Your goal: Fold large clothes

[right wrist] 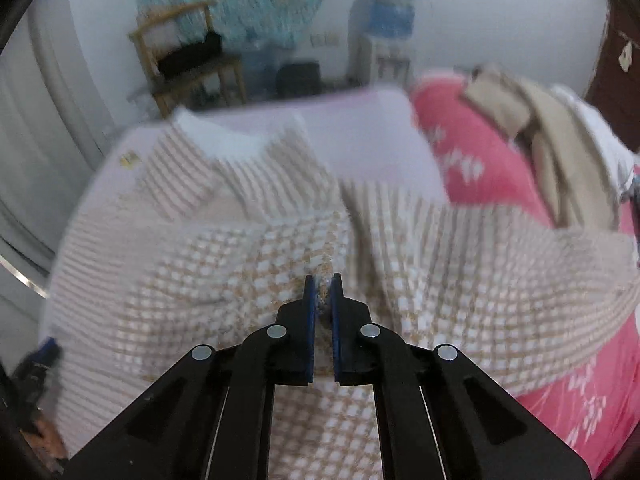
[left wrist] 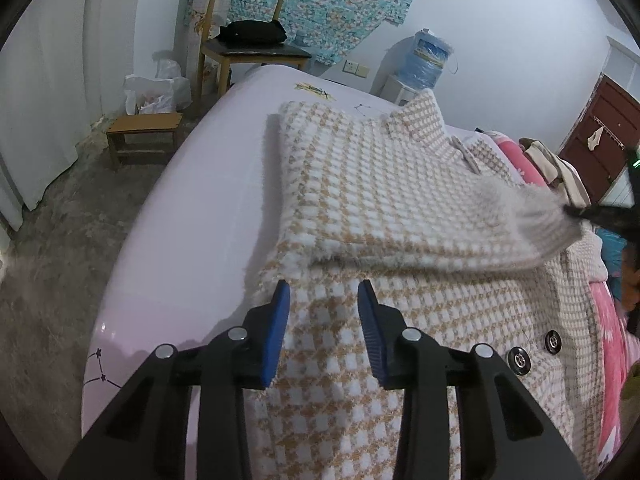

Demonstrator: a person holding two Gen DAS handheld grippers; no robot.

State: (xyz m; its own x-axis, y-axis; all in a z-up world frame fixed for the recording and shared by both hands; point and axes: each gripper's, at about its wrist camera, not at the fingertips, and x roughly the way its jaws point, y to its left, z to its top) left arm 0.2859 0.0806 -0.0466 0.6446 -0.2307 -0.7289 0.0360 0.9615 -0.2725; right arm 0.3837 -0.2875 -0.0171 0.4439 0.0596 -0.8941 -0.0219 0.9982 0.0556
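Observation:
A large tan-and-white houndstooth coat with black buttons lies on a bed with a lilac sheet. My left gripper is open, its blue pads just above the coat's lower part, holding nothing. One sleeve is lifted across the coat towards the right, where my right gripper pinches its end. In the right wrist view, which is blurred, my right gripper is shut on a fold of the coat.
A pink floral quilt with beige clothes lies at the bed's right. On the floor to the left are a small wooden stool, a chair with a black bag and plastic bags. A water dispenser stands by the wall.

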